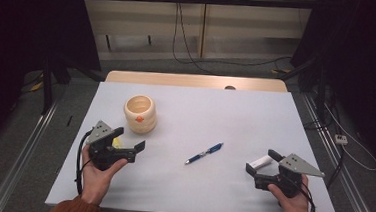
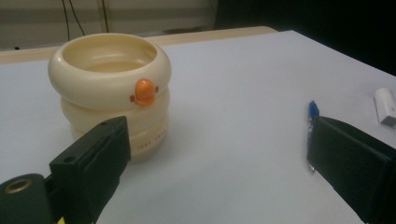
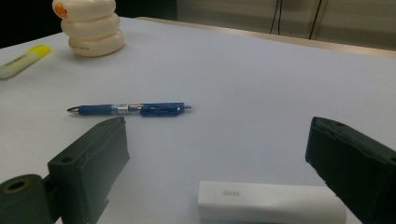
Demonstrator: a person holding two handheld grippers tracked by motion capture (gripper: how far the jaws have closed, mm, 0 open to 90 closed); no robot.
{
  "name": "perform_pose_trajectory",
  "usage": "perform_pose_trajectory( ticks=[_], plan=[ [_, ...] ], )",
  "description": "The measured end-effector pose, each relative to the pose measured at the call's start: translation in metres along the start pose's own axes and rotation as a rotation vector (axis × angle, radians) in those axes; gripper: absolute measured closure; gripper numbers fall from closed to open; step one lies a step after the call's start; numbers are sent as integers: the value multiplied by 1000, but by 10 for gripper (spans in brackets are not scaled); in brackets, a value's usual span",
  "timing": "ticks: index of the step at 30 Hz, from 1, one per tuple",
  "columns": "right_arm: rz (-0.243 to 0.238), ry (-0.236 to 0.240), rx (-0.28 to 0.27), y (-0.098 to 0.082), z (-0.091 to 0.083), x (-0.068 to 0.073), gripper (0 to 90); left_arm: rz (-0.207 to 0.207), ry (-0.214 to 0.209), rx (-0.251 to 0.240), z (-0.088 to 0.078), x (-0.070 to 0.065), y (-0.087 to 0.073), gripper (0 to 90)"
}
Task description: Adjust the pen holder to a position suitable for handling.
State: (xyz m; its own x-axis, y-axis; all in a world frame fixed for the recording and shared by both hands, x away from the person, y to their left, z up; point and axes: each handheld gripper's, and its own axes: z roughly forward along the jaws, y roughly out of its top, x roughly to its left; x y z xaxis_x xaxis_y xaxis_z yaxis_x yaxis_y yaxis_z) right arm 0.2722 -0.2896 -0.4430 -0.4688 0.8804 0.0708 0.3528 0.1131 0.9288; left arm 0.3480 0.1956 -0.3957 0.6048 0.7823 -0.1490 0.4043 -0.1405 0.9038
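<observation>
A cream ringed duck-shaped cup with an orange beak stands at the table's left. My left gripper hovers just in front of it, open, with nothing between its jaws. Its own view puts the cup ahead and to the left. A blue pen lies in the middle of the table. At the right, my right gripper is open, its jaws standing to either side of a white glue stick that lies flat on the table. In the right gripper view the glue stick is low between the jaws and the pen lies beyond.
A yellow highlighter lies partly hidden under my left gripper and shows at the far left of the right gripper view as the highlighter. The white tabletop ends in a wooden strip at the back. Cables and dark stands surround the table.
</observation>
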Motion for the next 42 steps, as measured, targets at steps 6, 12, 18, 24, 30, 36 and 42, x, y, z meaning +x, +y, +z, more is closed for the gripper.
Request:
perform_pose_trajectory(
  ticks=[6, 12, 18, 24, 30, 36, 42],
  plan=[
    [-3, 0, 1, 1, 0, 1, 54, 24, -3, 21, 3, 8, 19, 78],
    [-2, 3, -3, 2, 0, 3, 55, -24, 30, 13, 11, 25, 34, 122],
    [3, 12, 6, 1, 1, 3, 58, -65, 38, 45, 21, 45, 50, 158],
    [1, 15, 4, 1, 0, 3, 58, -56, 98, 66, 32, 64, 68, 141],
    [-4, 12, 11, 1, 1, 3, 61, -62, 115, 133, 51, 78, 74, 233],
    [-6, 10, 12, 1, 1, 3, 62, -75, 142, 199, 71, 88, 73, 306],
    [-5, 10, 14, 0, 1, 2, 63, -77, 163, 245, 86, 101, 71, 357]
  ],
)
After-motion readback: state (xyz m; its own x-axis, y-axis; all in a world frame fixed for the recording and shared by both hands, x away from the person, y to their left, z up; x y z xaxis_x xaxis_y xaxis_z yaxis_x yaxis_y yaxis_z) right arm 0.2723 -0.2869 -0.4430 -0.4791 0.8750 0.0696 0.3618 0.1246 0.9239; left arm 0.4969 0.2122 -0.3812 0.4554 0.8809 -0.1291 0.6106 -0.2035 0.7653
